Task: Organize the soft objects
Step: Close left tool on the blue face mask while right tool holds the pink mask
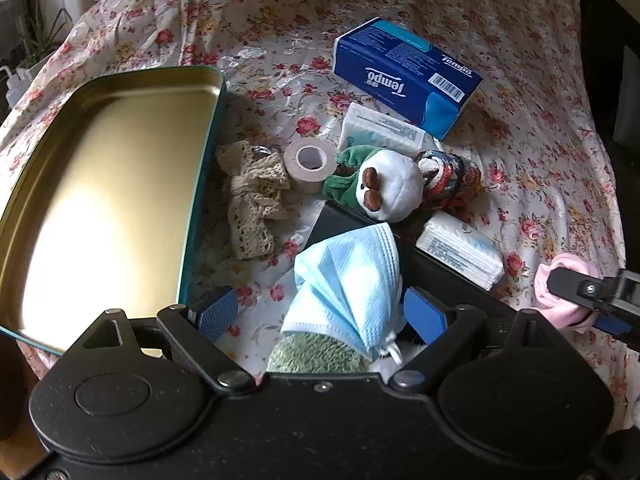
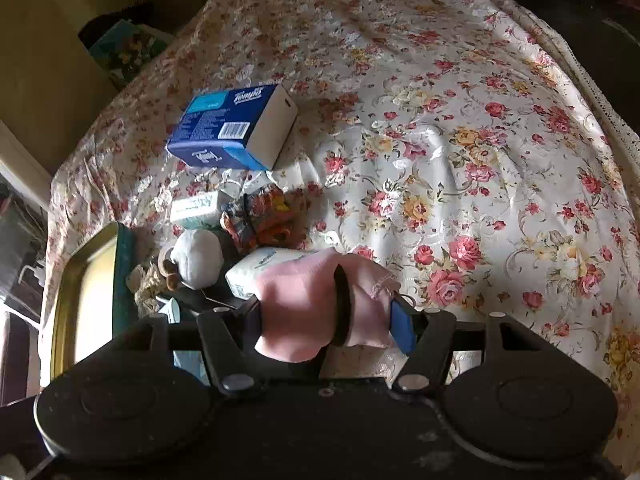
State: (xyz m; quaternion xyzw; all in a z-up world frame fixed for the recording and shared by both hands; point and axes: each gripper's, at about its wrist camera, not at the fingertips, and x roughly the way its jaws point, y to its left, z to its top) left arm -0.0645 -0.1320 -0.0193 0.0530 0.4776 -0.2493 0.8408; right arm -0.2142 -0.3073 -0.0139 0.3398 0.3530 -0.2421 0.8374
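My left gripper [image 1: 320,314] is open, its blue pads [image 1: 216,312] wide apart. Between them lies a light blue face mask [image 1: 352,276], touched by neither pad, on top of a green fuzzy cloth [image 1: 316,356]. My right gripper [image 2: 326,320] is shut on a pink cloth [image 2: 304,300] with a black band and holds it above the bed. It also shows at the right edge of the left wrist view, right gripper [image 1: 580,292] with the pink cloth [image 1: 560,280]. A white and green plush toy [image 1: 384,184] and a beige lace cloth [image 1: 256,200] lie just ahead.
An open gold tin [image 1: 112,200] sits at the left on the floral bedspread [image 2: 460,160]. A blue tissue box [image 1: 404,76], two tissue packs [image 1: 460,252], a tape roll [image 1: 310,164] and a patterned fabric bundle [image 1: 452,176] crowd the middle. A dark box edge [image 1: 344,220] runs under the mask.
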